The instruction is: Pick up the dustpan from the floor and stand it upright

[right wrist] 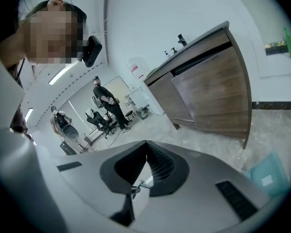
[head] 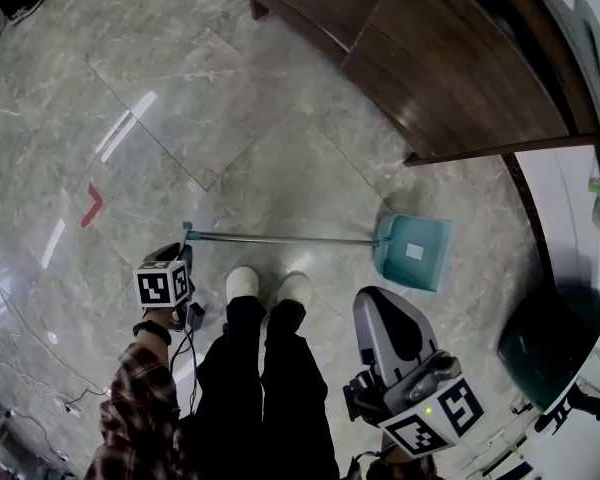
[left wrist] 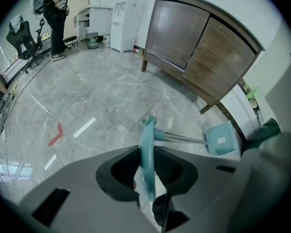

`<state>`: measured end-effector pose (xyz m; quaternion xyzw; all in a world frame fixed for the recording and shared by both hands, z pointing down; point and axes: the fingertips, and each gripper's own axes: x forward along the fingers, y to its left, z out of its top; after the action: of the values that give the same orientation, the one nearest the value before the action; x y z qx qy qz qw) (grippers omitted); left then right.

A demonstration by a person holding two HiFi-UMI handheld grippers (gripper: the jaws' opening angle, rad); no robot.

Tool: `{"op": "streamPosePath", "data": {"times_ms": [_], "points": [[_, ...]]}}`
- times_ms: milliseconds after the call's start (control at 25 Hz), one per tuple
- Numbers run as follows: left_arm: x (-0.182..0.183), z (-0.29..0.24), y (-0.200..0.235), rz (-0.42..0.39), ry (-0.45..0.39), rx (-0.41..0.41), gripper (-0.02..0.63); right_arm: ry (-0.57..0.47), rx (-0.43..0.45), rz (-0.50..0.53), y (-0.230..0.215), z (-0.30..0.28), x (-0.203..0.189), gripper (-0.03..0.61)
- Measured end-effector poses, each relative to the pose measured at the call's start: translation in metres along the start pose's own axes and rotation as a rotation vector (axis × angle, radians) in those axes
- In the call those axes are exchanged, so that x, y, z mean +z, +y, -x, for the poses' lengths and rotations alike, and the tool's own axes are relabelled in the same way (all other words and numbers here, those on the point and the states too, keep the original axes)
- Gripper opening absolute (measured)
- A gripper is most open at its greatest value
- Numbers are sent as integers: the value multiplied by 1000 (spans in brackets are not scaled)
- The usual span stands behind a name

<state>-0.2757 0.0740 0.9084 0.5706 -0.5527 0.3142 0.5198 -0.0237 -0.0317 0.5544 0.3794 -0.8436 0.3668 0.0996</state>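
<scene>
- While looking down from the head view, saw the left gripper (head: 178, 248) reaching out past a plaid sleeve (head: 130, 408). Noted it aimed steeply at the marble floor (head: 230, 128), just left of two white shoes (head: 243, 284).
- Found its jaws, in the left gripper view (left wrist: 146, 159), partly closed and clamped on the teal grip (left wrist: 147, 149) at the end of the dustpan's handle.
- Traced the thin handle rod (head: 280, 239) rightward from that grip to the teal dustpan (head: 412, 251), lying ahead of the shoes near the foot of the wooden cabinet (head: 450, 58). Could not tell whether the pan touched the floor.
- Saw the right gripper (head: 380, 303) at lower right, tilted only gently downward and well apart from the pan.
- Read its jaws in the right gripper view (right wrist: 145, 155) as pressed together with nothing between them.
- Caught two people (right wrist: 105, 101) and an office chair (right wrist: 94, 118) far across the room only there, plus a corner of the dustpan (right wrist: 269, 176).
- Picked out a red mark (head: 92, 205) on the floor in the head and left gripper views alone.
</scene>
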Motion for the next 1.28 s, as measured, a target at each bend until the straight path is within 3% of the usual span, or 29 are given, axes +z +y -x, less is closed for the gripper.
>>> {"op": "streamPosePath", "data": {"times_ms": [560, 840, 1080, 1280], "points": [[74, 191, -130, -69, -24, -135, 121, -121, -79, 14, 85, 116, 169, 12], [90, 240, -224, -192, -38, -223, 132, -177, -96, 15, 105, 171, 201, 12], [90, 267, -319, -303, -28, -317, 132, -203, -122, 13, 88, 221, 210, 12], [88, 282, -388, -315, -27, -395, 130, -265, -159, -3, 66, 266, 221, 12]]}}
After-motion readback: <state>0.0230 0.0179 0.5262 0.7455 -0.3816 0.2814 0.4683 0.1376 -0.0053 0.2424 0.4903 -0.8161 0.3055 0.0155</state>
